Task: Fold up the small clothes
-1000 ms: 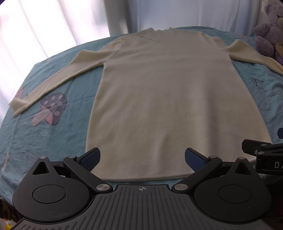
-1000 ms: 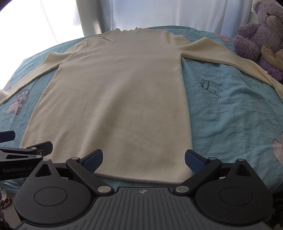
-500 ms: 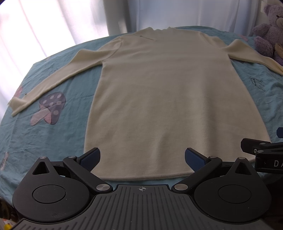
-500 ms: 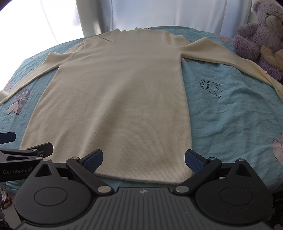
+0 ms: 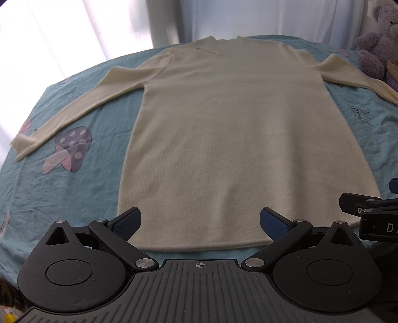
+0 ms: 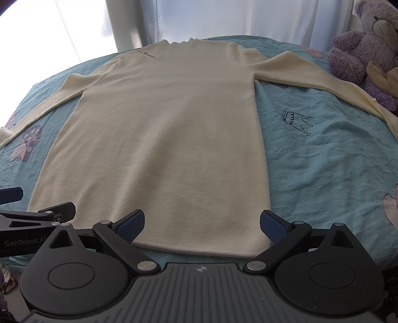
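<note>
Both claws of mine hang spread wide and empty at the near edge of the bed: my left gripper (image 5: 198, 223) sits over the hem toward the garment's left corner, my right gripper (image 6: 202, 224) over the hem toward its right corner, neither visibly pinching any cloth. Blue pads (image 5: 126, 222) on the left claw stand well apart, with the hem running between them; the right claw's blue pads (image 6: 272, 227) frame the hem's right end the same way. Part of my right gripper's black linkage shows at the right edge of the left wrist view, and my left gripper's linkage, lettered "GenRobot", shows at the left edge of the right wrist view.

Spread flat, front up, on the teal bedsheet (image 6: 323, 161) lies the cream knit dress (image 5: 236, 136), collar at the far side by the white curtains (image 6: 248, 17). Its left sleeve (image 5: 82, 104) slants out and down across the sheet, the cuff ending just beside a printed mushroom (image 5: 69, 149). Its right sleeve (image 6: 311, 74) stretches toward a purple teddy bear (image 6: 360, 49) at the bed's far right, passing above a small printed crown (image 6: 296, 121).
</note>
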The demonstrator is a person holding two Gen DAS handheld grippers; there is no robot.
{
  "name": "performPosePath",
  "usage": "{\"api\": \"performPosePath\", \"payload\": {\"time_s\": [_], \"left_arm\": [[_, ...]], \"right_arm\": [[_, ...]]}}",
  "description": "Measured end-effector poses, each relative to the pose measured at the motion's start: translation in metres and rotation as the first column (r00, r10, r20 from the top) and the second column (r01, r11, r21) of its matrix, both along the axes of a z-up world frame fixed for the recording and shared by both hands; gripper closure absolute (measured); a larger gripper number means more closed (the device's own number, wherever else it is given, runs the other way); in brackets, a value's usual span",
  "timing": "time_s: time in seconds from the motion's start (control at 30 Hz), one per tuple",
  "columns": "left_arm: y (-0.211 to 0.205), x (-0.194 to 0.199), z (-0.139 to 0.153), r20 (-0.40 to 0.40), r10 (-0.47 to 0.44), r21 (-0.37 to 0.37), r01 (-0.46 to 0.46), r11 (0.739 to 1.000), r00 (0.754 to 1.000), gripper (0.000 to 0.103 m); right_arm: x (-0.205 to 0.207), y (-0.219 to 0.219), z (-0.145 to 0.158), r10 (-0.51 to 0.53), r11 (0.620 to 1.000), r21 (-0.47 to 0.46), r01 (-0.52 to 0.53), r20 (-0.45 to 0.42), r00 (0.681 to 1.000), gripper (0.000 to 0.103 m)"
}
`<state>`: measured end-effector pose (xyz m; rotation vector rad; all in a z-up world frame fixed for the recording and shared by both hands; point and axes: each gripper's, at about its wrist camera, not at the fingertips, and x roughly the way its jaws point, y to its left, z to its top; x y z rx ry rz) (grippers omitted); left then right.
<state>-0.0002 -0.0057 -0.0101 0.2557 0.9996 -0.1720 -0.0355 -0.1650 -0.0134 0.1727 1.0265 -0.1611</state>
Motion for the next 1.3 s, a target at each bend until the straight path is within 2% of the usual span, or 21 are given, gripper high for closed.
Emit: {"api": "performPosePath", "payload": {"time_s": [0.8, 0.93, 1.2, 1.3], "left_arm": [[-0.002, 0.009, -0.005, -0.028, -0.009, -0.010, 0.009, 1.000, 1.000, 0.000], [-0.002, 0.011, -0.006, -0.031, -0.011, -0.019, 0.010, 1.000, 0.999, 0.000], [-0.010, 0.020, -0.007, -0.034, -0.027, -0.036, 0.026, 0.999, 0.999, 0.000], [-0.014, 0.026, -0.008, -0.031, -0.032, -0.052, 0.031, 0.998, 0.999, 0.000]], "right_arm": [[0.005, -0.003, -0.004, -0.001, 1.000, 0.021, 0.001, -0.013, 1.000, 0.004], [0.005, -0.008, -0.003, 0.000, 0.998, 0.055, 0.000, 0.003, 1.000, 0.004], [0.005, -0.036, -0.002, -0.015, 0.985, 0.172, 0.002, 0.075, 0.997, 0.004], [-0.002, -0.050, 0.004, -0.006, 0.987, 0.158, -0.029, 0.212, 0.977, 0.004]]}}
